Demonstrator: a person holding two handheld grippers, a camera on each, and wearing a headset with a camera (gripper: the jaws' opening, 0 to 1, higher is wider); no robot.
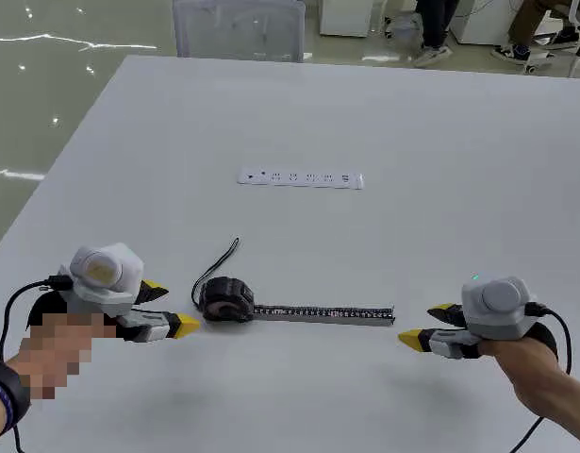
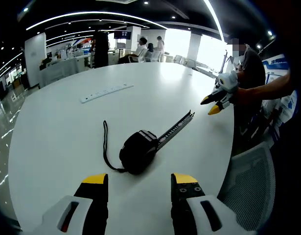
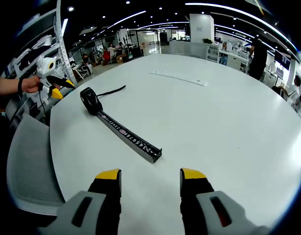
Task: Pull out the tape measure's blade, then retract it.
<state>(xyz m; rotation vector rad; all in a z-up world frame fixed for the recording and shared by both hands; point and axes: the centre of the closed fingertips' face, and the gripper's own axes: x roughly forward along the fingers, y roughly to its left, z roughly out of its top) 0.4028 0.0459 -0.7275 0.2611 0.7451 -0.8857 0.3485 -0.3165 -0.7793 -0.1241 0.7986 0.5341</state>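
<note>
Right now I am holding the left gripper [image 1: 172,307] wide and empty, with the tape measure [image 1: 225,299] lying just ahead of its jaws. Its blade [image 1: 323,312] is lying stretched out toward the right gripper [image 1: 427,324], ending just short of its spread, empty jaws. Judging by this, the pull-out is done and retracting is what I am facing next.

The tape measure [image 1: 225,299] lies on the table [image 1: 365,123], its blade [image 1: 323,313] extending toward 3 o'clock. The left gripper [image 1: 176,307] is at its 9 o'clock, the right gripper [image 1: 420,324] just beyond the blade tip. The power strip [image 1: 300,178] is at 12 o'clock, well apart.
</note>
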